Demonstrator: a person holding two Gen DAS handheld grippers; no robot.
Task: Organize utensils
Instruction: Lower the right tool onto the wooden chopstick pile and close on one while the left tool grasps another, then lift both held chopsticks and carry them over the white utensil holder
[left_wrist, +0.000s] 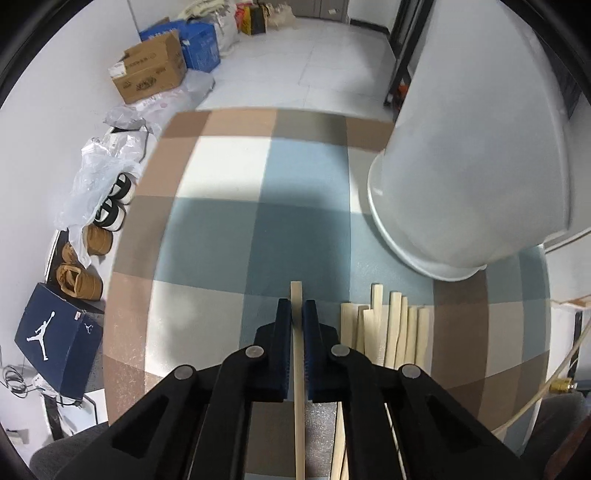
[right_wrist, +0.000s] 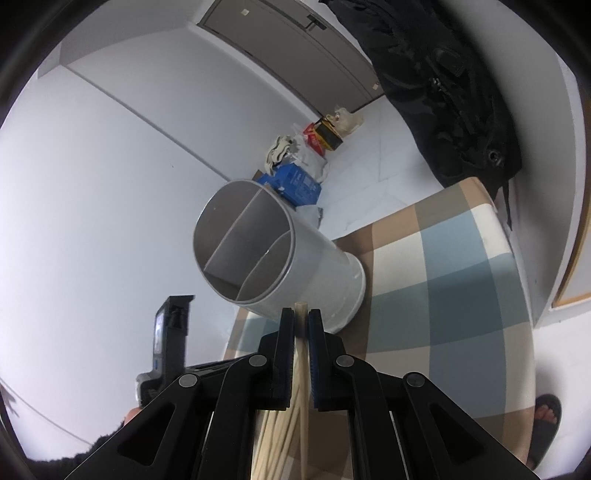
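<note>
My left gripper (left_wrist: 296, 307) points down at the checked tablecloth (left_wrist: 221, 229) and is shut on one pale wooden chopstick (left_wrist: 297, 354) that runs between its blue pads. Several more chopsticks (left_wrist: 388, 332) lie side by side just to its right. The white utensil holder (left_wrist: 461, 166) stands at the upper right, close to them. In the right wrist view my right gripper (right_wrist: 301, 315) is shut on a chopstick (right_wrist: 300, 312), its tip just in front of the holder (right_wrist: 295, 266), whose divided mouth shows three compartments. Loose chopsticks (right_wrist: 280, 435) lie below the jaws. The left gripper's body (right_wrist: 171, 339) appears at the left.
On the floor left of the table sit cardboard and blue boxes (left_wrist: 155, 70), plastic bags, shoes (left_wrist: 110, 210) and a dark shoebox (left_wrist: 55, 339). A black bag (right_wrist: 443, 92) hangs over the table's far corner. A person's sandalled foot (right_wrist: 546, 410) rests at the table's right edge.
</note>
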